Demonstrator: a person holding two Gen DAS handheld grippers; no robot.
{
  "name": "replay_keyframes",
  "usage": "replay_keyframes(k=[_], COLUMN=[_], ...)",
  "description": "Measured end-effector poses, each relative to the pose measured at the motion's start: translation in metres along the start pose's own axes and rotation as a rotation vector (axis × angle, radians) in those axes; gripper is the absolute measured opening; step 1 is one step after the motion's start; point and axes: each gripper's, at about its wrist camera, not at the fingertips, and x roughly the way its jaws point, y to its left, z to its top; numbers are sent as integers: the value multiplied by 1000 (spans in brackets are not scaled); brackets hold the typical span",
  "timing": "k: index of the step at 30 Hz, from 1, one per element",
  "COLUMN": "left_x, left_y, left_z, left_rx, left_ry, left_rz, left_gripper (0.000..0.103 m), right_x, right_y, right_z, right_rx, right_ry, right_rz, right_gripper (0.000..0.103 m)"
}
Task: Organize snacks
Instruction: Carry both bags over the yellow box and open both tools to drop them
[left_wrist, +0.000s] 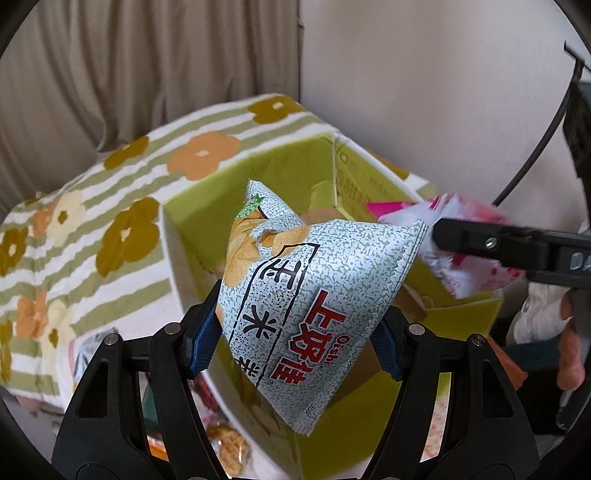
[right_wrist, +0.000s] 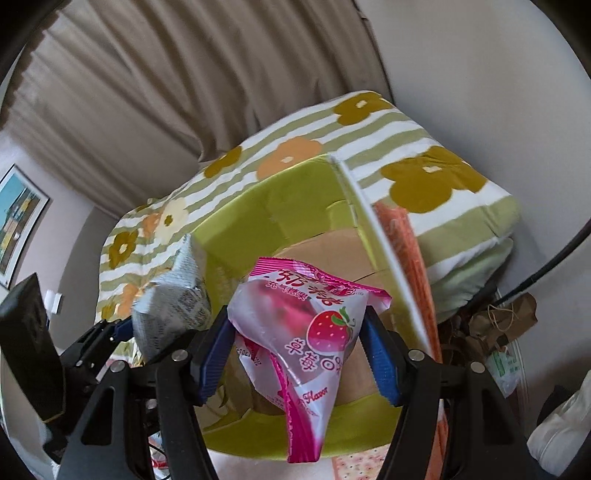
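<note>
Poised above green box (left_wrist: 192, 206): left tongs (left_wrist: 295, 336) clamping speckled chip bag (left_wrist: 306, 288), right tongs (right_wrist: 299, 354) gripping strawberry packet (right_wrist: 306, 332), both directly over opening.

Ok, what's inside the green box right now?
The green box shows a bare brown cardboard floor at the far end. The pink bag and the blue chip bag cover the near part.
</note>
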Motion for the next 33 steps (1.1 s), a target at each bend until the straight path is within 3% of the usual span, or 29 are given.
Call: replay_keyframes(k=[7, 9, 11, 18, 23, 31, 33], left_x=[35, 40, 46, 45, 23, -2, -9], left_y=[-8, -13, -16, -1, 16, 35, 37], left_z=[12, 13, 13, 4, -10, -25, -28], left_rx=[72, 95, 117, 62, -2, -94, -97], left_ry=[59, 66, 79, 107, 112, 102, 91], left_rz=[-22, -24, 27, 9, 21, 33, 52], left_gripper=[68, 75, 94, 94, 94, 94, 94], right_x=[8, 10, 11, 12, 10, 17, 21], right_y=[-12, -15, -17, -18, -10, 10, 14], right_z=[10, 12, 14, 10, 2, -12, -15], right_rx=[40, 47, 49, 11, -96, -220, -246], right_ry=[-4, -6, -6, 1, -4, 12, 17], right_rz=[-26, -32, -38, -69, -106, -85, -96], right_gripper=[63, 63, 63, 63, 63, 63, 67])
